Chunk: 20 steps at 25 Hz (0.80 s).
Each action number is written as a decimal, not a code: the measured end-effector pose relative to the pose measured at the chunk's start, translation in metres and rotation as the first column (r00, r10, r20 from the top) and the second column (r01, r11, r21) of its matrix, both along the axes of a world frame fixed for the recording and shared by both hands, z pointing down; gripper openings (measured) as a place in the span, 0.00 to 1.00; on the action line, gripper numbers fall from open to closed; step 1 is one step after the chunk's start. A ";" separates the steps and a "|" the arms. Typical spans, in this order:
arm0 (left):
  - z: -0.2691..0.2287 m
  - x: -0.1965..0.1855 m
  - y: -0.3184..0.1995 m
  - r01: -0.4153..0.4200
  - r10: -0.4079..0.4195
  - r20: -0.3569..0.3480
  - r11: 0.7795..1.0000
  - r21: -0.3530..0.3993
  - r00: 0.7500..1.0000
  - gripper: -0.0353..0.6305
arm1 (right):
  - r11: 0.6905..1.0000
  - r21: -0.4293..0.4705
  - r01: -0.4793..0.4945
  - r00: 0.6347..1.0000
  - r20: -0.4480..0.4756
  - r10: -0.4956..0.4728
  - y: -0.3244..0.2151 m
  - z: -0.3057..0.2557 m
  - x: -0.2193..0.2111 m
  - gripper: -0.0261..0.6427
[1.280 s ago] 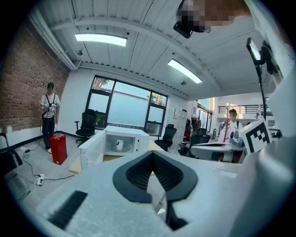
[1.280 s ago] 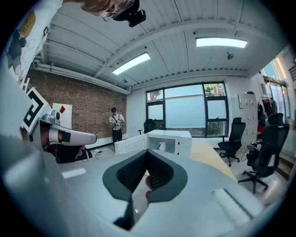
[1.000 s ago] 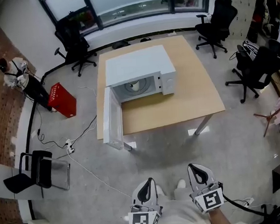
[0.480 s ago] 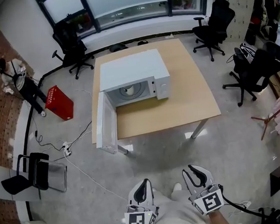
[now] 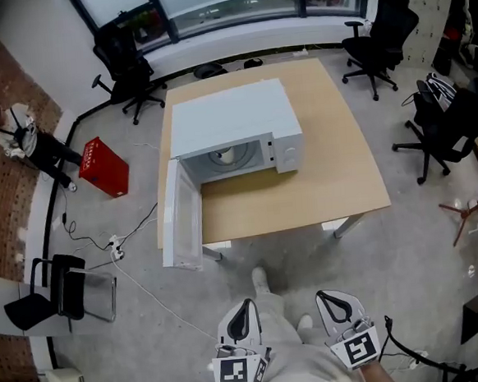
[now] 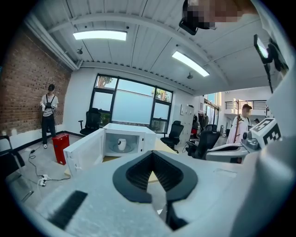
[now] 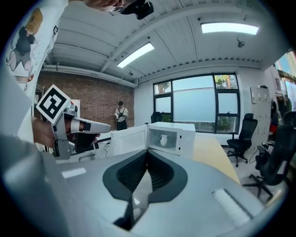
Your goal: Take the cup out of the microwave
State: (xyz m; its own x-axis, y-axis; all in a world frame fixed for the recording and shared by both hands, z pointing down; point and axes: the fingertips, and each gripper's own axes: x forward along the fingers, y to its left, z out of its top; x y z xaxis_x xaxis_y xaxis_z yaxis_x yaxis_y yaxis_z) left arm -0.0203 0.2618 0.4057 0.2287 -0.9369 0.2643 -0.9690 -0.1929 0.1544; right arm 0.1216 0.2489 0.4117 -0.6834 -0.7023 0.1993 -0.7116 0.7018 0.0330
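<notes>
A white cup (image 5: 227, 155) stands inside the white microwave (image 5: 233, 116), whose door (image 5: 183, 217) hangs open to the left. The microwave sits on a wooden table (image 5: 327, 162) some way ahead of me. Both grippers are low, near my body and well short of the table. My left gripper (image 5: 248, 303) and my right gripper (image 5: 323, 295) are both shut with nothing in them. The left gripper view looks over its closed jaws (image 6: 152, 152) at the cup (image 6: 121, 144). The right gripper view shows the cup (image 7: 163, 139) beyond its own jaws (image 7: 147, 150).
Grey floor lies between me and the table. A red box (image 5: 105, 168) and a standing person (image 5: 20, 133) are at the left. Cables (image 5: 120, 253) and a black chair (image 5: 62, 295) lie at the lower left. Office chairs (image 5: 448, 124) stand at the right.
I have stepped towards the table, and a foot now shows ahead of the grippers. Both grippers stay low and shut.
</notes>
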 end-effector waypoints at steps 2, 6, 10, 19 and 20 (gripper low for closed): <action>0.004 -0.009 -0.028 -0.003 0.003 -0.003 1.000 -0.001 1.000 0.06 | 0.999 0.033 -0.008 1.000 0.020 0.007 -0.026 -0.003 -0.009 0.05; 0.003 -0.030 -0.088 -0.046 0.046 -0.002 0.999 -0.002 0.999 0.06 | 0.994 0.049 -0.093 0.991 0.102 0.087 -0.090 -0.014 -0.039 0.05; 0.000 -0.054 -0.142 -0.094 0.094 0.004 0.996 0.005 0.996 0.06 | 0.987 0.044 -0.155 0.986 0.073 0.152 -0.149 -0.008 -0.067 0.06; 0.003 -0.082 -0.216 -0.097 0.097 -0.006 0.995 0.000 0.995 0.06 | 0.973 0.044 -0.225 0.971 0.090 0.220 -0.244 -0.007 -0.098 0.05; 0.006 -0.083 -0.223 -0.092 0.092 -0.008 0.996 0.000 0.996 0.06 | 0.973 0.048 -0.225 0.971 0.094 0.219 -0.251 -0.005 -0.100 0.05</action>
State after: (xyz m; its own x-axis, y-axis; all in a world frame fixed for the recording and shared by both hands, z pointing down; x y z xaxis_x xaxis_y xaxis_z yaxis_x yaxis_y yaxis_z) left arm -0.1036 0.0391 0.4112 0.3160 -0.9118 0.2622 -0.9459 -0.2812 0.1620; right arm 0.0217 -0.0025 0.4070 -0.5221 -0.8469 0.1005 -0.8513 0.5247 -0.0009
